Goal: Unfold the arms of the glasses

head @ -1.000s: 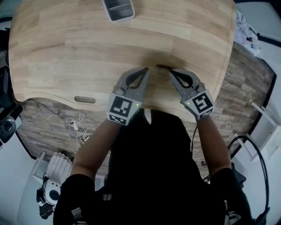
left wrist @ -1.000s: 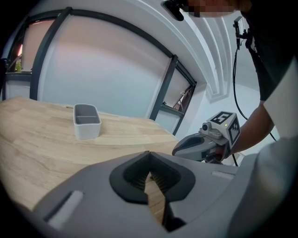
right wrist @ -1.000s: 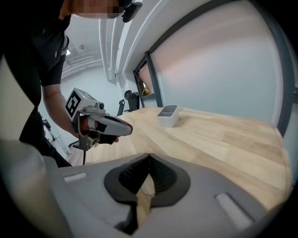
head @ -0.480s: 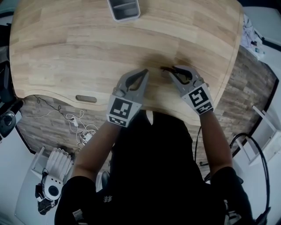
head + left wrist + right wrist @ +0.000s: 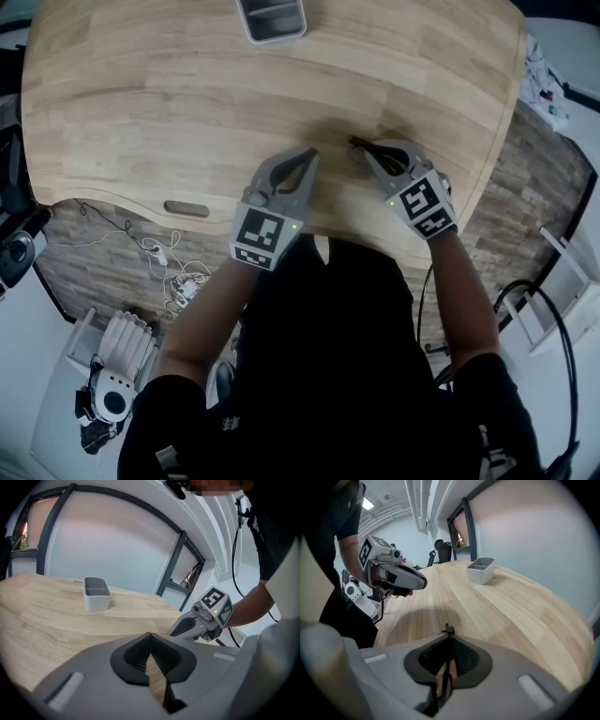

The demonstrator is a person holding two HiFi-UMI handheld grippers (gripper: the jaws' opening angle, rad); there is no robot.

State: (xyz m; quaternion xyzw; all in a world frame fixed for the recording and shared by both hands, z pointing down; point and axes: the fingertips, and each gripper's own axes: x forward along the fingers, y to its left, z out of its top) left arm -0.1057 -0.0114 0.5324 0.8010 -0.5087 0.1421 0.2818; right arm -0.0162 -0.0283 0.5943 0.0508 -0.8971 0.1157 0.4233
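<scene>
The glasses (image 5: 357,143) are a thin dark frame on the wooden table (image 5: 141,112), just beyond my right gripper (image 5: 368,152). In the right gripper view a thin dark part of the glasses (image 5: 449,631) runs between the pads and sticks out past the tips of the right gripper (image 5: 449,641). Its jaws are closing, and the pads look pressed on that part. My left gripper (image 5: 311,154) rests close to the left of it, shut with nothing between its tips (image 5: 150,635). Most of the glasses are hidden by the right jaws.
A grey rectangular tray (image 5: 272,19) stands at the table's far edge, also seen as the tray (image 5: 96,594) and the tray (image 5: 481,570). The table's curved near edge runs just under both grippers. Cables and equipment lie on the floor at the lower left (image 5: 169,272).
My right gripper has sunk toward the table and tilted steeper onto the glasses. The left gripper has stayed where it was, still shut.
</scene>
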